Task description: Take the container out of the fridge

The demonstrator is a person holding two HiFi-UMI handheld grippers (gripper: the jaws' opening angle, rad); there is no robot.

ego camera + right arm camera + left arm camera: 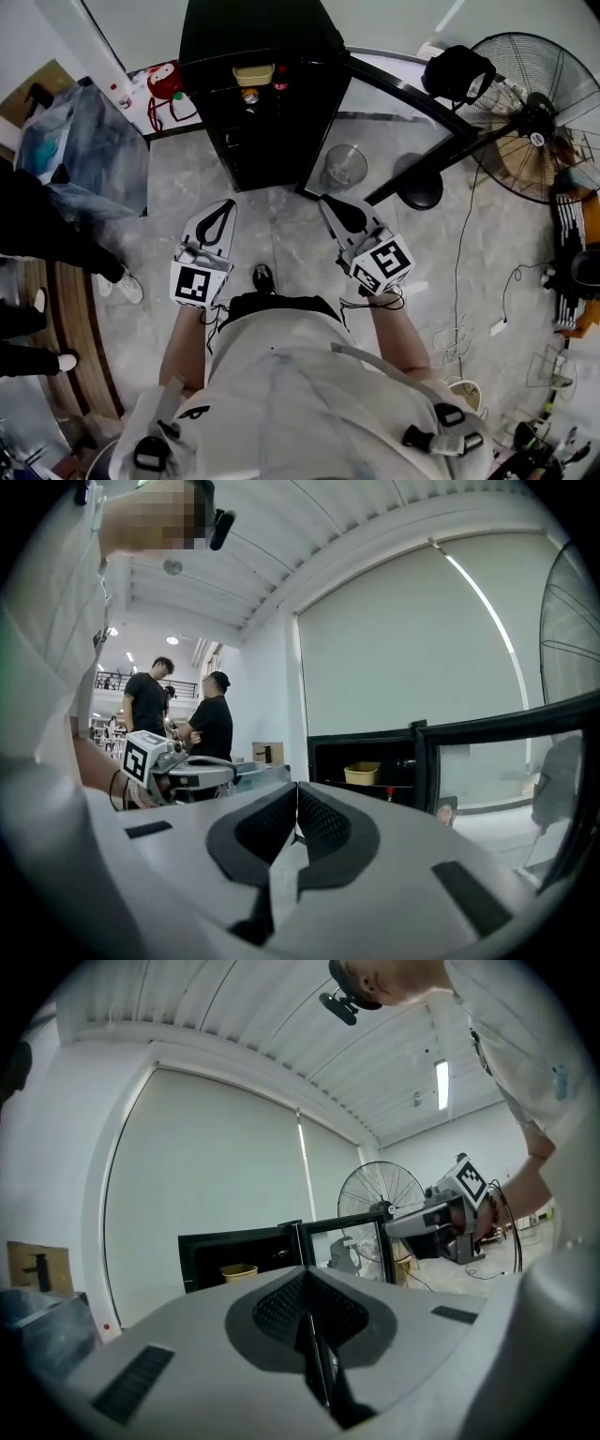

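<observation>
Two bare forearms (pixel 187 352) reach up from the lower middle of the head view. Each holds its gripper level, pointing at the black fridge (pixel 272 122) at top centre. The left gripper (pixel 220 220) has its jaws together with nothing between them. The right gripper (pixel 342 214) is likewise closed and empty. The yellow container (pixel 253 73) sits on the fridge's top shelf, beside the open door (pixel 403 94) at upper right. The marker cubes (pixel 382 261) hide each grip, and the dark lower shelves are hard to make out.
</observation>
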